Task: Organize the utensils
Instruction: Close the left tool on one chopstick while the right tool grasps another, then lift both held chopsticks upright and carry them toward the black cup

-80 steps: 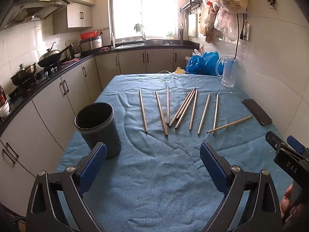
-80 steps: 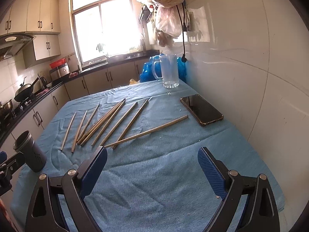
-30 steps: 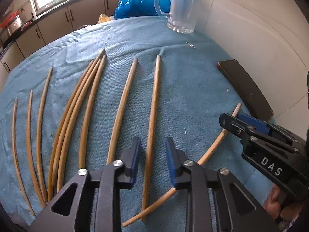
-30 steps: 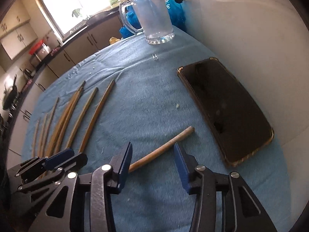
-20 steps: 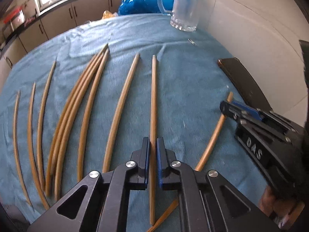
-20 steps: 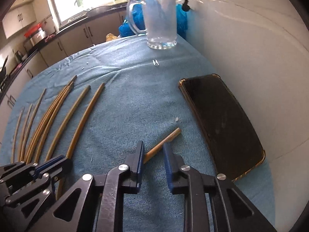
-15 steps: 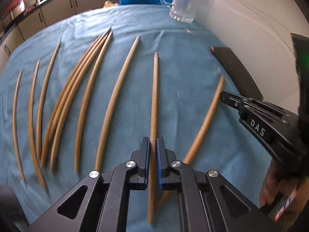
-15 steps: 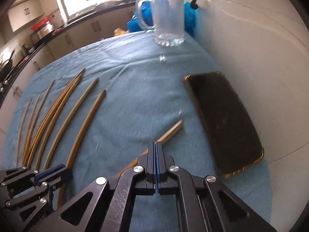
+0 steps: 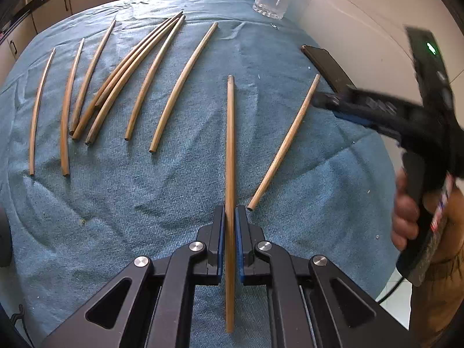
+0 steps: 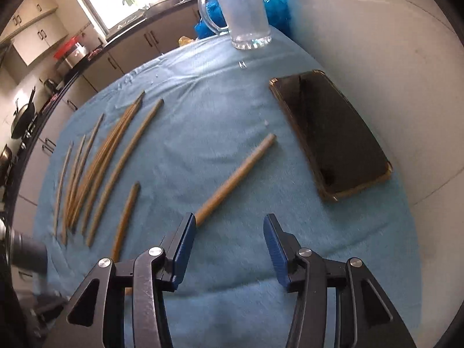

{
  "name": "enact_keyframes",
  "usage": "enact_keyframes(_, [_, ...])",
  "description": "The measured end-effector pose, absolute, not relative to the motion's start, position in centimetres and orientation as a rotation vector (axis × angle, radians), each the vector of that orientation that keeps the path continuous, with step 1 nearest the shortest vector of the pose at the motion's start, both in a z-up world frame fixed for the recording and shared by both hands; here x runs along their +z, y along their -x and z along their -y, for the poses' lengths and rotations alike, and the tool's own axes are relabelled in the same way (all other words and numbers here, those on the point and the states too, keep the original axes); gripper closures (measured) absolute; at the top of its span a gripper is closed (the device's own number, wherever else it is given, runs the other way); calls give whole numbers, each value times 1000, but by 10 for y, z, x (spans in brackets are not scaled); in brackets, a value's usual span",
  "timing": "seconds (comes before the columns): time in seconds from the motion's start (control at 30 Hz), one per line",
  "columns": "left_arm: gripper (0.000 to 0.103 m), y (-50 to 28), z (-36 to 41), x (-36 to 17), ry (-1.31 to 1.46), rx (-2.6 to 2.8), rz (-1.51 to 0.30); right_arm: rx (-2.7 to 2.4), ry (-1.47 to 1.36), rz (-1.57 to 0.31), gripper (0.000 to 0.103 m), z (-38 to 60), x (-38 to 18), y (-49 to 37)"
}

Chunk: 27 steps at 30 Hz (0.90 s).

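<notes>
Several wooden chopsticks (image 9: 171,87) lie in a row on the blue cloth (image 9: 116,203). My left gripper (image 9: 230,214) is shut on one chopstick (image 9: 230,145), which points straight ahead between its pads and is lifted off the cloth. Another chopstick (image 9: 285,142) lies loose just to its right. In the right wrist view that loose chopstick (image 10: 236,178) lies on the cloth, its near end by the left pad (image 10: 184,249). My right gripper (image 10: 229,249) is open and empty above it. It also shows blurred in the left wrist view (image 9: 362,110).
A black phone (image 10: 330,136) lies by the white wall on the right. A glass mug (image 10: 246,11) and a blue bag (image 10: 275,3) stand at the table's far end. Kitchen cabinets (image 10: 95,66) run along the left.
My right gripper, shut on the right chopstick half a second ago, has opened and let it go. My left gripper stays shut on its chopstick and has lifted and pulled back.
</notes>
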<state>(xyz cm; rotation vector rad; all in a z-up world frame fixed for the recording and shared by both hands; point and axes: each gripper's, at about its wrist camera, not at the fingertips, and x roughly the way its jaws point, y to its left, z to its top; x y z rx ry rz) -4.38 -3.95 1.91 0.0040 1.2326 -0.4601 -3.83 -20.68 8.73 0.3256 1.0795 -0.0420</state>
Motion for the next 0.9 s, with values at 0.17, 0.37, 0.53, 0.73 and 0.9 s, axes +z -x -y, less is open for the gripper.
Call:
enact_keyframes(0.17, [96,44,34,19,31,-441,-1236,-146,-182,-1135,68,179,80,4])
enact_keyframes(0.37, [96,53,19,19,76,-408,-1263,-100,45,-1171,93,151,81,2])
enact_keyframes(0.53, [96,69,10,21,67,-439,-1307,37,23,-1234,93,158,85,50])
enact_keyframes(0.73, [94,71,8,35,29,-448,-1258,100,8,-1303,87,172,89,88])
enact_keyframes(0.9, [86,37,16,29,18,-405,-1274,54,-30,-1317,84,182,87,70])
